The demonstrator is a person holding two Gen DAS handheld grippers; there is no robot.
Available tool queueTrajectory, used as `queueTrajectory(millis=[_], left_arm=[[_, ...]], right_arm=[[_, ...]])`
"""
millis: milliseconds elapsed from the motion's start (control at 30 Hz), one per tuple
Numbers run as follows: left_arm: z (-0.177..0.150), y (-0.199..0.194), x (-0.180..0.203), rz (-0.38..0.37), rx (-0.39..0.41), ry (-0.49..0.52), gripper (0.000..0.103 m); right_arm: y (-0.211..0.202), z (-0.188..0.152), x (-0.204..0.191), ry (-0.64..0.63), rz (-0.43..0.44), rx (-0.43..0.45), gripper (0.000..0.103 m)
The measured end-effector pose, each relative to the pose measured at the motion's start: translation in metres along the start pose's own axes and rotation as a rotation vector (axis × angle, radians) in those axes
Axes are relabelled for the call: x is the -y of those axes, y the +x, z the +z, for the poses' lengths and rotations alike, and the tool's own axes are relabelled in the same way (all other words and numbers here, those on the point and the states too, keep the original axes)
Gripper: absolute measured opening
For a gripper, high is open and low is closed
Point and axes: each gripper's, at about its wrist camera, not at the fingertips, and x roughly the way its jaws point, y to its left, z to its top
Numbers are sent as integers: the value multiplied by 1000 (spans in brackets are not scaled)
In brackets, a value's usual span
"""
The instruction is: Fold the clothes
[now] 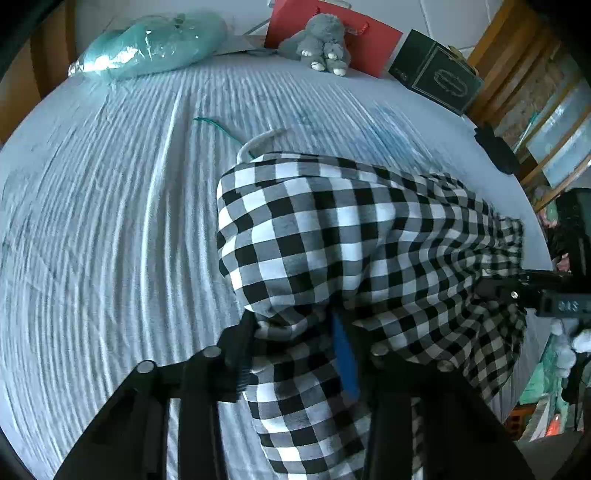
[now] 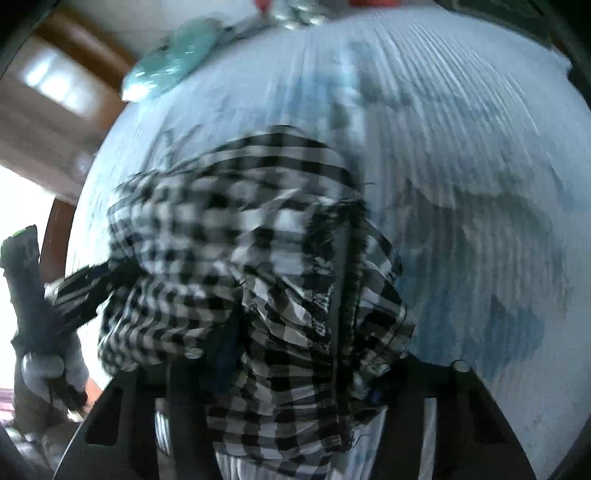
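Cloth hangs bunched between the two tools: one checked shirt [image 1: 332, 236], black, white and grey, is lifted off the bed [image 1: 110, 221] and sags in loose folds above the pale striped sheet. No neat fold shows anywhere on it, so the task looks to be at its start, with the spreading, the squaring and every fold left to do.

The left hand-held gripper [image 1: 295, 354] has cloth gathered between its jaws, and a blue pad shows against the checks; it appears closed on the shirt's near edge. The right hand-held gripper [image 2: 295, 369] sits under a heap of the same cloth in its own blurred view, and from the left view it reaches in at the shirt's right side. It looks clamped on the shirt too, though the blur leaves the pads themselves hidden.

Counted, as far as the pictures show: one shirt, two grippers, one bed. At the head of the bed lie one teal pillow [image 1: 155, 44] in clear wrap, one grey plush toy [image 1: 325, 40], one red bag [image 1: 332, 29] behind it and one dark box [image 1: 436, 74]. A thin green string [image 1: 218, 127] lies on the sheet just beyond the shirt. No other garment is in view.
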Motion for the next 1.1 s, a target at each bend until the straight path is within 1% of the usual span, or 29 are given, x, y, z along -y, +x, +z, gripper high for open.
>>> queueTrajectory(millis=[33,67,133,200,233,300,333,367,400,433,467,500,533,567,633,700,833,900,1033,1100], left_arm=[[-1,0,-2,-4,-1,-5,37],[1,3,-6,-16,0,-22,39],[3,7,-14,-30,4,-49,52],[3,3,-17,-38,0,-50,55],[3,2,-18,-43,-2,-51,56],[5,3,-18,-54,3,-45,59],[4,3,-17,-53,11,-33,60],[2,2,-15,-48,18,-22,60],[2,3,-13,-40,18,-17,60],[3,5,-11,-30,13,-11,53],[4,6,-10,-46,3,-10,45],[4,4,-9,-48,-2,-15,39],[3,2,-8,-50,-6,-20,36],[1,1,-7,-43,-6,-12,36],[-1,0,-7,-42,-4,-11,35],[0,2,-7,-40,-3,-19,35],[-2,1,-1,-12,12,3,36],[-3,-1,1,0,12,-4,36],[-10,-6,1,20,14,3,35],[-7,-1,-3,0,18,-29,36]], right_arm=[[1,-4,-3,-7,27,-7,40],[5,-7,-3,-3,33,-12,40],[6,-11,-1,-2,31,14,39],[5,-11,4,35,58,30,40],[4,-12,4,33,65,35,41],[3,-13,5,30,94,46,52],[2,-14,6,35,126,52,64],[3,-13,5,42,167,59,83],[4,-12,4,49,205,66,92],[6,-11,1,52,223,71,100],[7,-9,-4,47,197,69,98],[8,-8,-9,38,160,66,92],[7,-9,-13,27,100,60,64],[5,-10,-9,39,77,63,37],[1,-13,-1,64,42,69,34],[0,-14,5,84,64,75,33],[4,-13,-20,-49,-68,78,33],[4,-13,-22,-64,-90,73,33],[3,-15,-19,-52,-70,60,32],[1,-15,-9,-7,-31,64,33]])
